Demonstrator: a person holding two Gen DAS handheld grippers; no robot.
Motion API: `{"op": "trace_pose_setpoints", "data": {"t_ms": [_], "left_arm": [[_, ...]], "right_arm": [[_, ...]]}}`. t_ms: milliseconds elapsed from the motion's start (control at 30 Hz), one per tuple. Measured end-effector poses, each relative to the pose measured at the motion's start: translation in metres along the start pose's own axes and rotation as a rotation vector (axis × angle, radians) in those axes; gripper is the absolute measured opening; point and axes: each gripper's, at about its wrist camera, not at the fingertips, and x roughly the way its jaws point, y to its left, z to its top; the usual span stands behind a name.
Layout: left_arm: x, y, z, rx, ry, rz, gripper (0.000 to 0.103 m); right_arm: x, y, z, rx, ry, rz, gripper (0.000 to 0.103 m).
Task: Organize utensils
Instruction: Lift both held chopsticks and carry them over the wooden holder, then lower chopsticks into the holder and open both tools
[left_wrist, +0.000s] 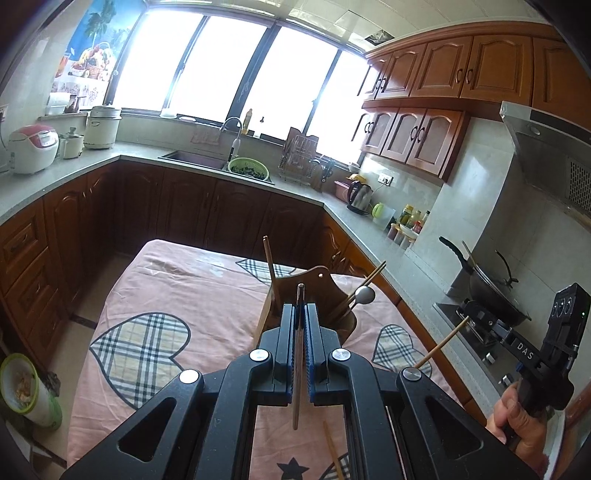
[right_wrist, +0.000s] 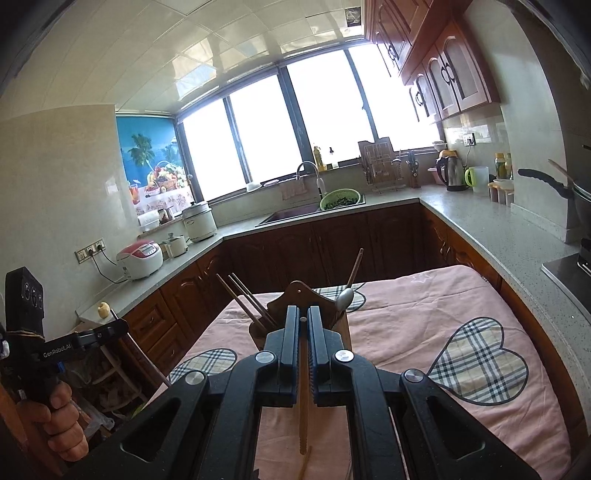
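**Both grippers pinching one chopstick each, in front of the wooden holder**

Landmark: wooden utensil holder, standing upright on the pink cloth-covered table.

Left wrist view, left to right:
- Left of the holder's back plate, one brown stick rises from the holder, leaning slightly left, tip up.
- Left gripper sits directly in front of the holder. Its blue-padded jaws are pressed together on a dark wooden chopstick. Long axis runs along the fingers: one end points up and forward toward the holder, the other hangs down toward the table.
- Right of the back plate, a metal spoon and chopsticks stand in the holder, leaning right.
- Further right of the holder, the right gripper carries a pale chopstick, tilted, upper end pointing up and right.

Right wrist view, left to right:
- The left gripper's body is visible well left of the holder; fingertips not readable here.
- The right gripper, in front of the holder, is clamped on the pale chopstick, long axis along the fingers, lower end toward the table.
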Motion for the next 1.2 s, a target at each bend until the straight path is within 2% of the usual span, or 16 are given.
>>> {"op": "trace_pose_setpoints", "data": {"t_ms": [400, 633, 833, 1200], "left_arm": [[0.044, -0.007, 0.047, 0.026, -0.113, -0.004, 0.003], [0.087, -0.008, 0.060, 0.031, -0.153, 0.013, 0.003], [0.134, -0.005, 0.058, 0.027, -0.140, 0.053, 0.003], [0.210, -0.010, 0.039, 0.031, -0.053, 0.099, 0.003]], "right_arm": [[0.022, -0.005, 0.060, 0.013, -0.134, 0.001, 0.004], [0.050, -0.008, 0.083, 0.009, -0.166, -0.012, 0.004], [0.078, -0.013, 0.080, 0.008, -0.157, -0.024, 0.004], [0.121, -0.032, 0.040, 0.070, -0.070, -0.027, 0.004]]}}
